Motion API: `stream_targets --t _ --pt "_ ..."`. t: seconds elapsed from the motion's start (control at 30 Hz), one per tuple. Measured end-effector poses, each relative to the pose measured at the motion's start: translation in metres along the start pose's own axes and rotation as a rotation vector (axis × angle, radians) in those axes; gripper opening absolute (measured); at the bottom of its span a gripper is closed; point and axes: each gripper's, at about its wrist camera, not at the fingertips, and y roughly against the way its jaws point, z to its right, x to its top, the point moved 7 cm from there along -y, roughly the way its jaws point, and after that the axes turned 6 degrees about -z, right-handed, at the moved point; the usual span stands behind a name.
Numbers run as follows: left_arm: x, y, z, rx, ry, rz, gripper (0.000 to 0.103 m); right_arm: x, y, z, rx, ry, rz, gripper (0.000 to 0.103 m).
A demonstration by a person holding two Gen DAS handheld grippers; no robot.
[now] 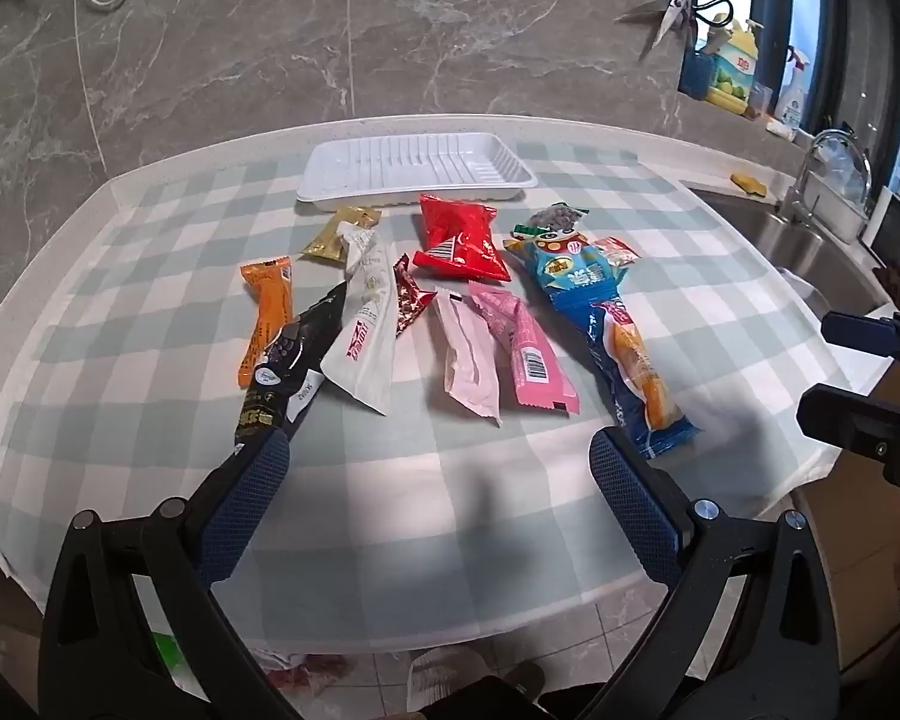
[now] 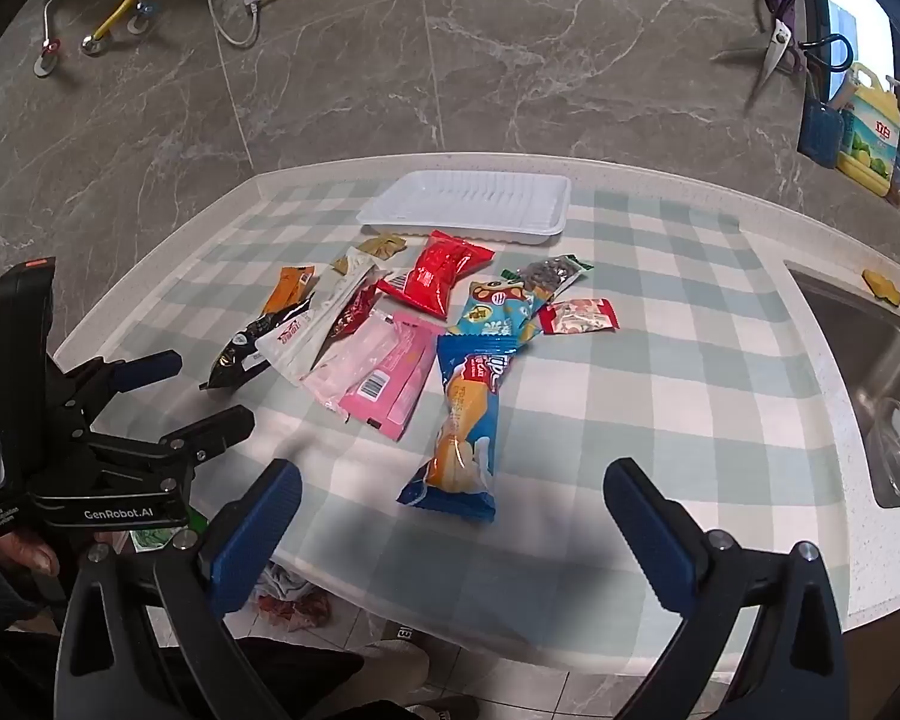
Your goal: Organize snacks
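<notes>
Both grippers hang above the near edge of the counter with nothing between their fingers: the left gripper [image 1: 439,459] has its jaws spread wide, and so does the right gripper [image 2: 453,495]. The snacks lie scattered on a checked cloth [image 1: 120,324] in the middle. A white tray [image 1: 417,171] sits empty at the far side, just beyond a red bag [image 1: 459,240] and a gold packet [image 1: 340,232]. On the left are an orange bar [image 1: 265,315], a black packet [image 1: 285,366] and a white packet [image 1: 367,330], overlapping. Two pink packets [image 1: 504,348] lie in the middle. A long blue packet [image 2: 465,420] lies nearest the right gripper. A sink [image 2: 882,384] is at the right, and scissors [image 2: 774,60] hang on the far wall.
</notes>
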Motion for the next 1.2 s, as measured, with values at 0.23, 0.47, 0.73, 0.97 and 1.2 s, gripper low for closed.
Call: stream_targets --t 0.23,0.47,0.73,0.97,1.2 --pt "0.002 -0.001 0.001 0.003 0.010 0.015 0.101 0.000 0.000 -0.001 0.009 -0.004 0.004 0.103" --pt "0.001 0.004 0.001 0.008 0.001 0.023 0.101 -0.001 0.001 -0.003 0.007 -0.004 0.004 0.103" --pt "-0.001 0.008 0.002 0.006 0.007 0.027 0.101 -0.001 0.001 -0.006 0.005 -0.002 0.006 0.103" --pt "-0.003 0.008 -0.005 -0.005 0.008 0.031 0.101 -0.002 0.001 -0.009 0.005 -0.002 0.005 0.103" --pt "-0.004 0.009 -0.006 -0.006 0.006 0.031 0.101 -0.001 0.002 -0.011 0.006 0.000 0.006 0.103"
